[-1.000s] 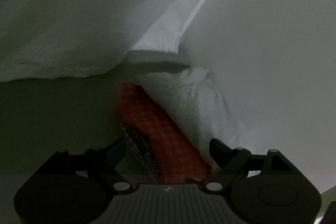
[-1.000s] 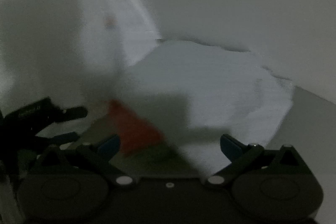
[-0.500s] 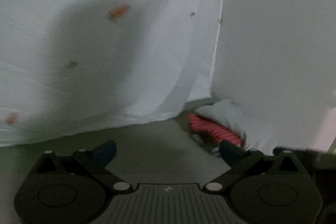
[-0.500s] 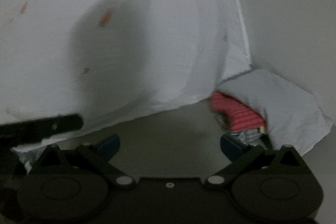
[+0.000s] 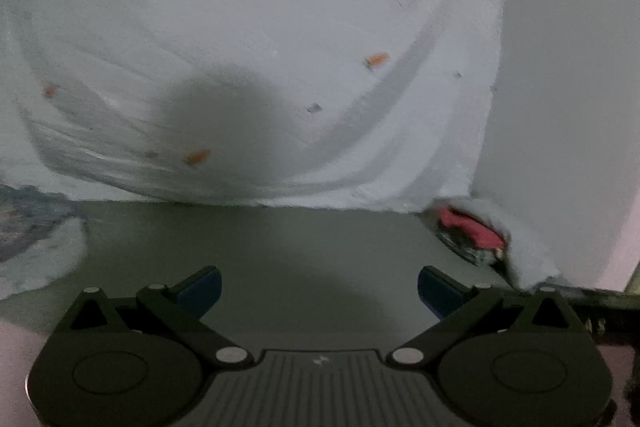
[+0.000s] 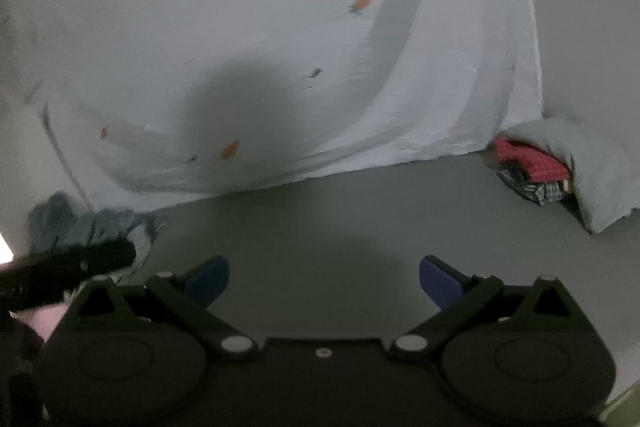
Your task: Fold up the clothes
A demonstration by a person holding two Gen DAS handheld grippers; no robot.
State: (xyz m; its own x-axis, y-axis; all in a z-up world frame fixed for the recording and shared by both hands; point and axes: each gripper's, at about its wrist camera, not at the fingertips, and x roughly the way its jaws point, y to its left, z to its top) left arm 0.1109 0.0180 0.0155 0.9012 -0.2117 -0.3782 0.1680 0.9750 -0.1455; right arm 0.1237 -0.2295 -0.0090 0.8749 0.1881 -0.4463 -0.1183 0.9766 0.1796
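Observation:
A large white cloth (image 5: pixel 280 27) with small orange and grey prints hangs across the back in both views (image 6: pixel 260 35). At its right foot lies a stack of folded clothes, red on top (image 5: pixel 472 227) over a dark patterned piece (image 6: pixel 528 187), partly covered by a white folded piece (image 6: pixel 600 167). My left gripper (image 5: pixel 318 287) stands open over bare grey surface with nothing between its blue pads. My right gripper (image 6: pixel 324 279) is also open and empty. A crumpled grey-blue garment (image 6: pixel 80 223) lies at the left, also at the left wrist view's left edge (image 5: pixel 28 227).
The grey surface (image 5: pixel 280 247) stretches between the grippers and the hanging cloth. A pale wall (image 5: pixel 560 67) rises at the right. The dark body of the left gripper (image 6: pixel 68 267) crosses the right wrist view's lower left, in front of the grey-blue garment.
Both grippers have pulled back and swung left from the folded stack, which now sits small at the right. The printed white cloth fills the views. The grey-blue garment has come into sight.

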